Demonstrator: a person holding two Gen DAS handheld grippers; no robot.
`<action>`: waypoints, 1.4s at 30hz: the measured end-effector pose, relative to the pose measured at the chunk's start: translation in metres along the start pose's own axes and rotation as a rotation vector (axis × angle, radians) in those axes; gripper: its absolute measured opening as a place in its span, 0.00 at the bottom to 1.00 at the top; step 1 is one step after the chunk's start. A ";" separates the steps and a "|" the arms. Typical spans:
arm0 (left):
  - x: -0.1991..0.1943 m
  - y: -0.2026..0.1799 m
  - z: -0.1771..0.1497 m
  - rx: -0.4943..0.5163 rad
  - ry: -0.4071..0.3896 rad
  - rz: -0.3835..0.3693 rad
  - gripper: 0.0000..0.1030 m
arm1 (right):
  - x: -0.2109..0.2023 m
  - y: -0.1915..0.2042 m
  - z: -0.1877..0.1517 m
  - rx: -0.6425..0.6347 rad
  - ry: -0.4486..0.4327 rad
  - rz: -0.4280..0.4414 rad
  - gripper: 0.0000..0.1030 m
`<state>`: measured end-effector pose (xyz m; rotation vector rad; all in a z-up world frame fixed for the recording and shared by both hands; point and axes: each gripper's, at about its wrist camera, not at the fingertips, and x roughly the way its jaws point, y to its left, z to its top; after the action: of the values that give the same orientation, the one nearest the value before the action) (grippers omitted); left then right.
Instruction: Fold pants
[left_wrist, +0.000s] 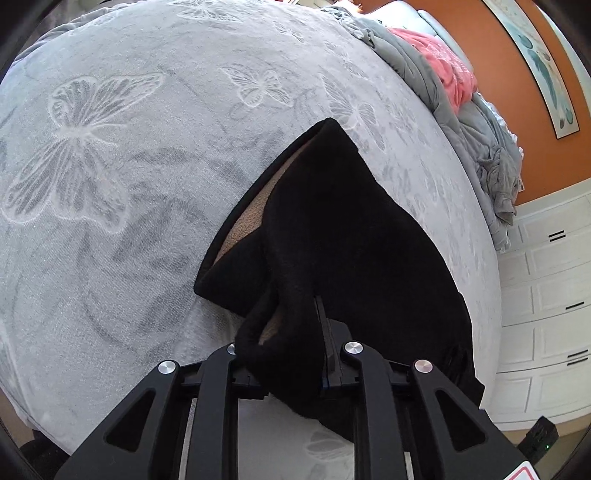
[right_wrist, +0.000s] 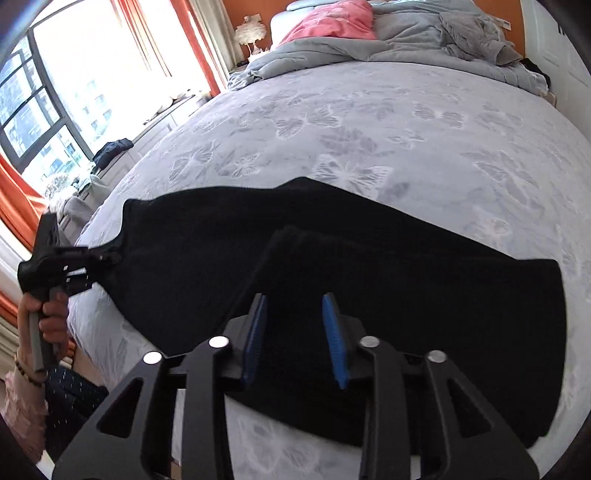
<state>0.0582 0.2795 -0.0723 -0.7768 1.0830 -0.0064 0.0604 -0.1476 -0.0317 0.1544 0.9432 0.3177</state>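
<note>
Black pants (right_wrist: 369, 280), spread across the bed (right_wrist: 369, 122): left tool (left_wrist: 291, 347) pinching one bunched end, right tool (right_wrist: 293, 332) spread, empty (grip the edge squarely before folding over).

Butterfly-print bed (right_wrist: 369, 122) — black pants (right_wrist: 406, 258), rumpled duvet (right_wrist: 406, 33).

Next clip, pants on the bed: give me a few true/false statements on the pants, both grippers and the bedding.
1. The black pants lie on a butterfly-patterned bedspread. True.
2. The left gripper is clamped on pants fabric. True.
3. The right gripper grips the pants. False: its blue fingers stand apart with nothing pinched.
4. The pants are red. False: black, with a tan lining.
5. A pink blanket lies at the bed's far end. True.
</note>
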 end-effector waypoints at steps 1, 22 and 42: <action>0.000 0.001 0.001 -0.005 0.002 -0.006 0.15 | 0.015 -0.007 0.005 0.042 0.006 0.004 0.19; -0.017 -0.043 -0.008 0.182 -0.112 0.025 0.12 | 0.025 -0.003 0.019 0.048 0.068 0.001 0.56; -0.002 -0.169 -0.125 0.674 -0.171 0.109 0.77 | -0.016 -0.024 0.024 0.115 -0.046 0.092 0.76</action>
<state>0.0186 0.0847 -0.0045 -0.1079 0.8777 -0.1995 0.0764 -0.1757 -0.0121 0.3103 0.9104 0.3431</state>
